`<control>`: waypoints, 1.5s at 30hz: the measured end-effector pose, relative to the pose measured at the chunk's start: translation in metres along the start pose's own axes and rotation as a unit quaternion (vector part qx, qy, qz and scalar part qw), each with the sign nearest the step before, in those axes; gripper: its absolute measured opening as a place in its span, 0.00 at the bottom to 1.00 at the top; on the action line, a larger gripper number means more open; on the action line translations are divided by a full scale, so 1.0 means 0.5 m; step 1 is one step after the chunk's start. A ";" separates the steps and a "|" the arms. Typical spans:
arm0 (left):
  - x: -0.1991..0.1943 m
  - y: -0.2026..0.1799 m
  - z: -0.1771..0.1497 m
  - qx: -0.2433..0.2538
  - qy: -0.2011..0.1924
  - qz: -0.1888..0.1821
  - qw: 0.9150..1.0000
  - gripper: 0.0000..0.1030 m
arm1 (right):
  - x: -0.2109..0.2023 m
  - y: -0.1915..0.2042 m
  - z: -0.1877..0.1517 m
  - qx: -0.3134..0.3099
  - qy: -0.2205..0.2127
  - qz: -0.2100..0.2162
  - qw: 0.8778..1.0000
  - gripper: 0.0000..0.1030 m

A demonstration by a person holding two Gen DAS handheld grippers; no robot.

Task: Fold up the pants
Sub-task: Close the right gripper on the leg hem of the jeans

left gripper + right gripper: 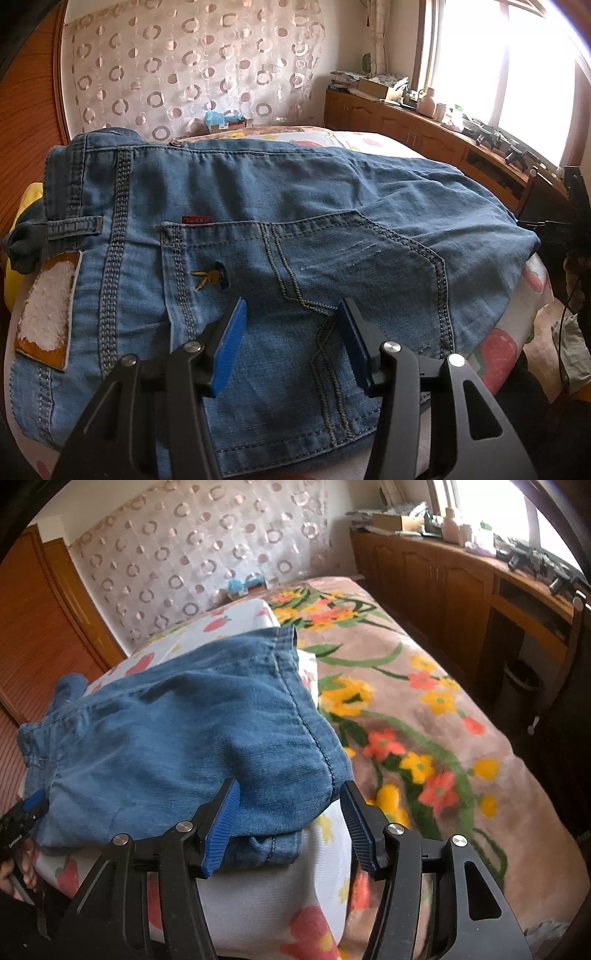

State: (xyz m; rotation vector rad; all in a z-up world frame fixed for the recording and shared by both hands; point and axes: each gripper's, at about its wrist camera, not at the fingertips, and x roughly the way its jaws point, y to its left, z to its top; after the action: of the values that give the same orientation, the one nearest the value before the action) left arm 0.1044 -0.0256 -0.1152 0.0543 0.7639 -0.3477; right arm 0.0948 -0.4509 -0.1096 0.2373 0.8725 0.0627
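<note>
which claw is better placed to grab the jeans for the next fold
Probably the right claw: its open jaws straddle the folded edge of the jeans. The left claw, also open, hovers over flat denim by the back pocket, no edge between.

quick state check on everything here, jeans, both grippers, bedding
jeans: folded into a bundle, back pocket up, lying on the white strawberry cover, not gripped
left hand-held gripper: open, above the back pocket, holding nothing
right hand-held gripper: open, at the bundle's near fold, holding nothing
white strawberry cover: folded pad under the jeans
floral blanket: spread flat over the bed
</note>
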 end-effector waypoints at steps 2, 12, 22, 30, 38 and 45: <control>0.000 0.000 0.000 0.000 0.000 0.000 1.000 0.49 | 0.005 -0.005 0.000 0.007 0.002 0.002 1.000 0.58; -0.002 0.002 -0.003 0.000 0.000 0.000 1.000 0.50 | 0.027 -0.029 0.018 0.040 0.011 0.020 0.999 0.66; -0.002 0.001 -0.005 0.000 0.000 0.000 1.000 0.50 | -0.005 0.000 0.029 0.006 -0.023 0.018 1.000 0.23; -0.011 0.007 0.004 -0.012 0.007 -0.009 1.000 0.50 | -0.045 0.042 0.049 -0.052 -0.052 0.011 0.997 0.03; -0.049 0.028 0.021 -0.033 0.006 -0.005 0.999 0.50 | -0.098 0.112 0.073 -0.091 -0.091 0.032 0.991 0.03; -0.100 0.047 0.037 -0.036 -0.022 0.008 0.999 0.50 | -0.133 0.215 0.099 -0.143 -0.111 0.065 0.981 0.03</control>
State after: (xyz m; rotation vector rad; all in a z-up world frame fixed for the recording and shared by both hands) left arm 0.0908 0.0077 -0.0694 -0.0151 0.7308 -0.3046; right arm 0.0948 -0.3656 -0.0042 0.0297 0.6167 0.2757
